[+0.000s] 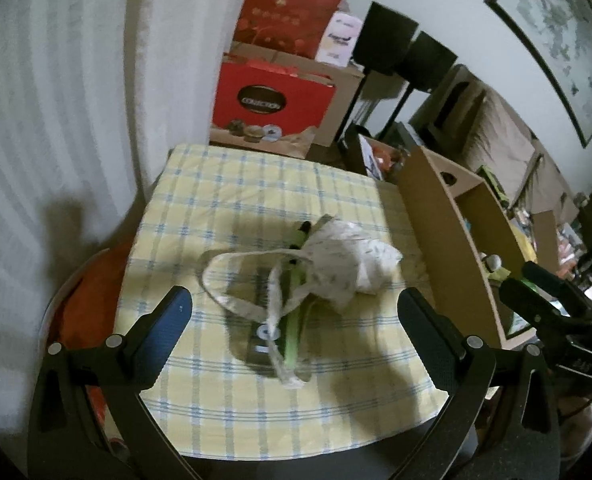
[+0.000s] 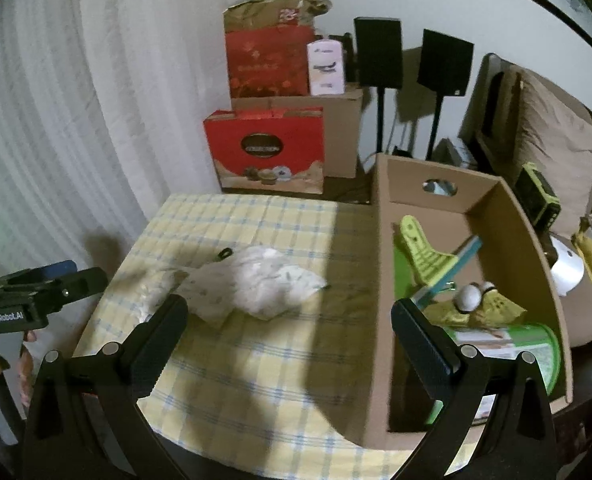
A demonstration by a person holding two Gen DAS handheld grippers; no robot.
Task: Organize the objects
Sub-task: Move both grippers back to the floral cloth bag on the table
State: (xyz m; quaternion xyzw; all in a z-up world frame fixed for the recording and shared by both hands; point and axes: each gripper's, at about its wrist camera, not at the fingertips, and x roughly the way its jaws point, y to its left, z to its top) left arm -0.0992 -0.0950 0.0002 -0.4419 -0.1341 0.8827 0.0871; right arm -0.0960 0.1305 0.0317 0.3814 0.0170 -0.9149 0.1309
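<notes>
A: Left wrist view puts one thing in the middle of the frame: a white drawstring pouch (image 1: pixel 348 262) lying on the yellow checked tablecloth (image 1: pixel 256 188), its cord looped toward the lower centre over a green and dark item (image 1: pixel 292 336) beneath it (blurred, I cannot tell what it is). The left gripper (image 1: pixel 296 308) hangs over that spot with its fingers spread wide, holding nothing.

B: And the right wrist view?

A: The cardboard box (image 2: pixel 384 280) fills the right half of the frame, standing on the same cloth. Inside it already are a lime-green clip-like piece (image 2: pixel 420 252), a teal-edged flat item (image 2: pixel 466 258), a small white ball (image 2: pixel 470 298), something yellow (image 2: pixel 496 310) and a green-rimmed container (image 2: pixel 536 344) at the lower right. The right gripper (image 2: pixel 290 312) is also spread and empty, between the pouch and the near wall of the box.

B: So how far along?

A: Mostly done, I judge. Several things sit in the box; the pouch (image 2: pixel 256 280) with whatever lies under it is the only clutter on the cloth, left of centre and well apart from the box. What seems left is lifting that bundle and setting it in.

B: Any snag?

A: The loose cord may trail or drag the item beneath it.
</notes>
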